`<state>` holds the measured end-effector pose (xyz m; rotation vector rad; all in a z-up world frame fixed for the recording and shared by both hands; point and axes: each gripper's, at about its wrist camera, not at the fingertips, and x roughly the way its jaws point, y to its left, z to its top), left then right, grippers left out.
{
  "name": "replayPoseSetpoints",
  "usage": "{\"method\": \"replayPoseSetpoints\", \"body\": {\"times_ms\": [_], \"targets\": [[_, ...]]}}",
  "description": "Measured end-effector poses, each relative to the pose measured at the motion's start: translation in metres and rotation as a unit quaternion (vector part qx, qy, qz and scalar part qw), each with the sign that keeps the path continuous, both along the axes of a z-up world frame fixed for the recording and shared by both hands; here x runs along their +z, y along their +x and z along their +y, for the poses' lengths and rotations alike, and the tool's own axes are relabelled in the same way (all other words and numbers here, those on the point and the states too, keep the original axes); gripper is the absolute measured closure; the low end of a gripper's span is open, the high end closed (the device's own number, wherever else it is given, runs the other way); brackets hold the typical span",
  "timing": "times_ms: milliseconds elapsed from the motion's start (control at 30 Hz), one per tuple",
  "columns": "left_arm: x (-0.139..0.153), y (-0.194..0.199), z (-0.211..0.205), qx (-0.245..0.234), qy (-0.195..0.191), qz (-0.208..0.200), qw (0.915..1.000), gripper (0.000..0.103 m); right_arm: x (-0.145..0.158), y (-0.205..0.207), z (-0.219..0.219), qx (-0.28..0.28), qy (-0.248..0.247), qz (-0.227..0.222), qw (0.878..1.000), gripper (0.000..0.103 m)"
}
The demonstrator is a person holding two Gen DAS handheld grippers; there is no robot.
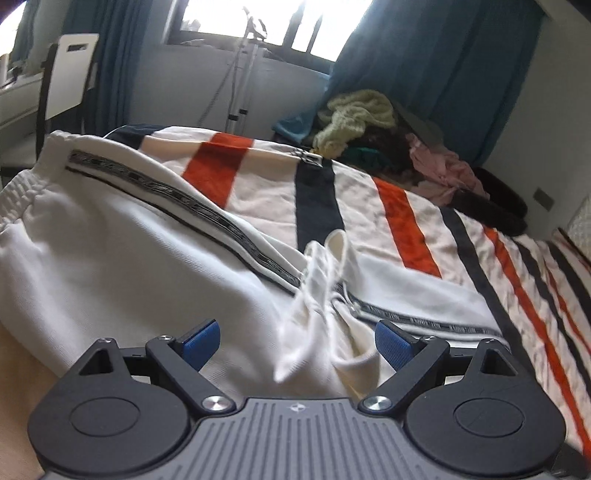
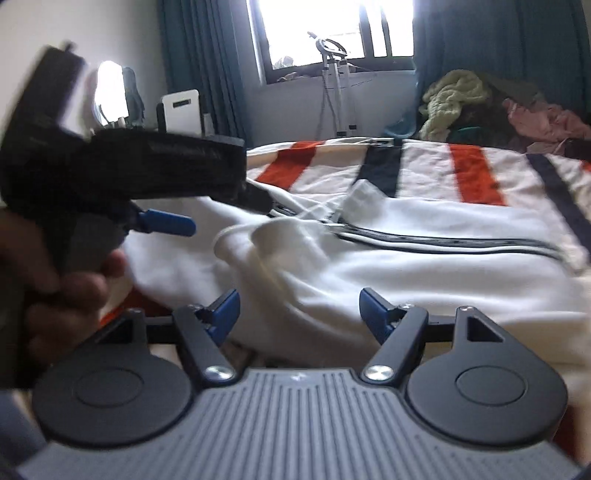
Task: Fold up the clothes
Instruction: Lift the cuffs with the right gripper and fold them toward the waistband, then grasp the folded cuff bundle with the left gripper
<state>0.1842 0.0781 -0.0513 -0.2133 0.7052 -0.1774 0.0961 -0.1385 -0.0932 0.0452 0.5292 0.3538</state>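
Observation:
White trousers [image 1: 110, 266] with a black-and-grey side stripe [image 1: 207, 214] lie spread on the striped bedspread [image 1: 413, 229], with the elastic waistband [image 1: 22, 184] at the left. A bunched white fold [image 1: 325, 280] rises from the cloth. My left gripper [image 1: 297, 338] is open around the base of that fold, and its blue pads [image 1: 201, 334] stand clear of it. My right gripper [image 2: 299, 309] is open low over the trousers [image 2: 406, 273], with cloth between the jaws and no pad pressing. In the right wrist view a hand [image 2: 74, 284] holds the left gripper, whose blue finger [image 2: 166, 221] shows.
A pile of loose clothes [image 1: 369, 122], yellow-green, pink and dark, sits at the far right of the bed. Behind the bed are blue curtains [image 1: 424, 74], a bright window [image 1: 266, 18], a metal stand [image 1: 240, 85] and a white chair [image 1: 70, 74].

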Motion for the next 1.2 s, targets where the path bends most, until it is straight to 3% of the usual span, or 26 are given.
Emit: {"method": "replayPoseSetpoints", "body": {"times_ms": [200, 367, 533, 667, 833, 933, 1200], "targets": [[0.004, -0.016, -0.012, -0.018, 0.026, -0.025, 0.9992, 0.011, 0.006, -0.019, -0.043, -0.091, -0.037, -0.08, 0.992, 0.03], [0.005, -0.025, -0.012, -0.043, 0.048, -0.038, 0.9972, 0.011, -0.005, -0.014, -0.064, -0.132, -0.008, -0.092, 0.987, 0.03], [-0.007, -0.013, -0.009, -0.058, 0.048, -0.019, 0.997, 0.011, -0.006, -0.003, -0.083, -0.146, 0.046, -0.076, 0.985, 0.03], [-0.016, 0.002, -0.007, -0.068, 0.042, -0.006, 0.9968, 0.011, -0.012, 0.006, -0.091, -0.165, 0.036, -0.073, 0.983, 0.03], [-0.018, 0.01, -0.009, -0.076, 0.051, -0.012, 0.9957, 0.011, -0.019, 0.02, -0.101, -0.177, 0.066, -0.056, 0.98, 0.04], [-0.019, 0.012, -0.008, -0.076, 0.045, -0.011, 0.9961, 0.011, -0.031, 0.032, -0.102, -0.181, 0.066, -0.029, 0.981, 0.048], [-0.012, 0.015, 0.004, -0.069, 0.014, -0.011, 0.9975, 0.011, -0.049, 0.042, -0.099, -0.184, 0.047, 0.007, 0.982, 0.054]]}}
